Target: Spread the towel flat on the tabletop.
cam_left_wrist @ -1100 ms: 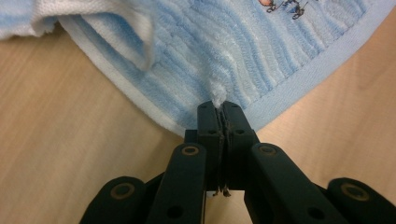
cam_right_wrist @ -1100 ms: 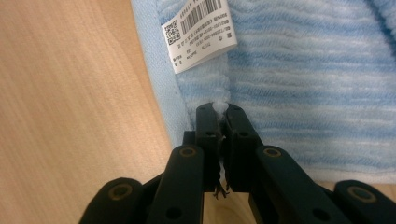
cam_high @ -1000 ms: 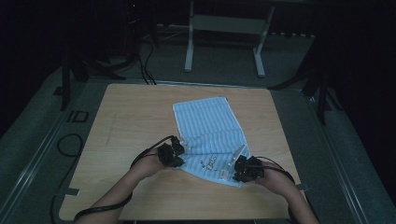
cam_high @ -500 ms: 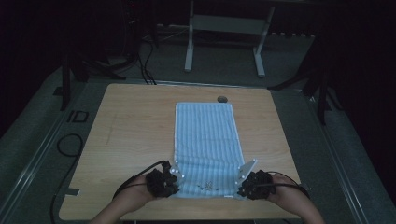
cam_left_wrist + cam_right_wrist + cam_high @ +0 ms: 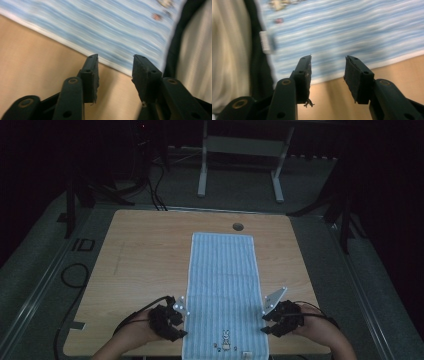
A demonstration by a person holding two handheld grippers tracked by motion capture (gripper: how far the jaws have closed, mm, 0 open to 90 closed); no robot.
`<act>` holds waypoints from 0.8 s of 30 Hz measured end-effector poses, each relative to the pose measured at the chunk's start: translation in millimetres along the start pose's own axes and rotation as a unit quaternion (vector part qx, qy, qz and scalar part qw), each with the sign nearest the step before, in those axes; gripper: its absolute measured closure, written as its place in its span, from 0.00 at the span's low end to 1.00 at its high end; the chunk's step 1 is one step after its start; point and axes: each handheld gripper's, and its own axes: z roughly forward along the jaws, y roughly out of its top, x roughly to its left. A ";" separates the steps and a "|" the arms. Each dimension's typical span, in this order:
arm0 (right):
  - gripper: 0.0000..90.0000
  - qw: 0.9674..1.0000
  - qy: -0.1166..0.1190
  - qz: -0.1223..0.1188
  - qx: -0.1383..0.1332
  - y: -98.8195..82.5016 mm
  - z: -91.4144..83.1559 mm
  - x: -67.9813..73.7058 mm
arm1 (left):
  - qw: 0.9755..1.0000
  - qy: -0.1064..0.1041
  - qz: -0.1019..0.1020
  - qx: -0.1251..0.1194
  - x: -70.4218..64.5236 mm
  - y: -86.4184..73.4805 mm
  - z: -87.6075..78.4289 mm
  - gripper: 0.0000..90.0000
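The counter (image 5: 145, 270) is a pale wooden top with dark floor around it. A blue-and-white striped towel (image 5: 223, 285) lies on it spread flat in one long strip, right of the counter's middle. The towel's far end stops just short of a round cable hole (image 5: 238, 226) near the counter's far edge, and its near end reaches the counter's near edge, where a small animal print (image 5: 226, 338) and a sewn label (image 5: 265, 42) show.

Judged from how the towel lies, the spreading is done: it is unfolded and free of large wrinkles. What is left, if anything, looks like a fold, and none has begun.

The left hand-held gripper (image 5: 176, 320) sits at the towel's left edge near its near end, and the right hand-held gripper (image 5: 272, 317) sits at the towel's right edge opposite. Both have just been opening. In the two gripper views each pair of jaws stands moderately apart with nothing between them, over bare wood just beside the towel's white hem, so the cloth is released.

Beyond the counter's far edge stand a white frame (image 5: 240, 155) and some cables (image 5: 150, 185) on the floor, well apart from the towel. Nothing on the counter lies in the way of the towel.
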 end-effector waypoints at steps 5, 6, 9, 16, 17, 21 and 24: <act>0.59 1.000 0.011 -0.015 0.005 7.8 8.6 -29.9 | 1.000 0.011 0.002 0.017 30.3 20.5 9.8 0.58; 0.59 1.000 0.011 -0.021 0.007 9.3 10.4 -35.2 | 1.000 0.011 0.002 0.017 30.3 20.5 9.8 0.58; 0.58 0.999 -0.002 -0.022 0.028 13.3 15.5 -50.9 | 0.999 0.031 0.014 0.039 48.4 34.5 18.3 0.57; 0.56 0.999 -0.004 0.000 0.047 17.2 21.4 -92.4 | 0.999 0.041 0.001 0.028 89.9 44.5 24.7 0.52; 0.56 0.999 -0.004 0.000 0.047 17.2 21.4 -92.4 | 0.999 0.041 0.001 0.028 89.9 44.5 24.7 0.52; 0.54 0.998 -0.006 0.006 0.056 20.2 21.7 -110.6 | 0.998 0.050 -0.012 0.032 110.8 49.4 25.5 0.52; 0.50 0.997 -0.036 0.045 0.043 28.9 18.9 -131.0 | 0.998 0.063 -0.015 0.004 123.0 56.3 25.0 0.48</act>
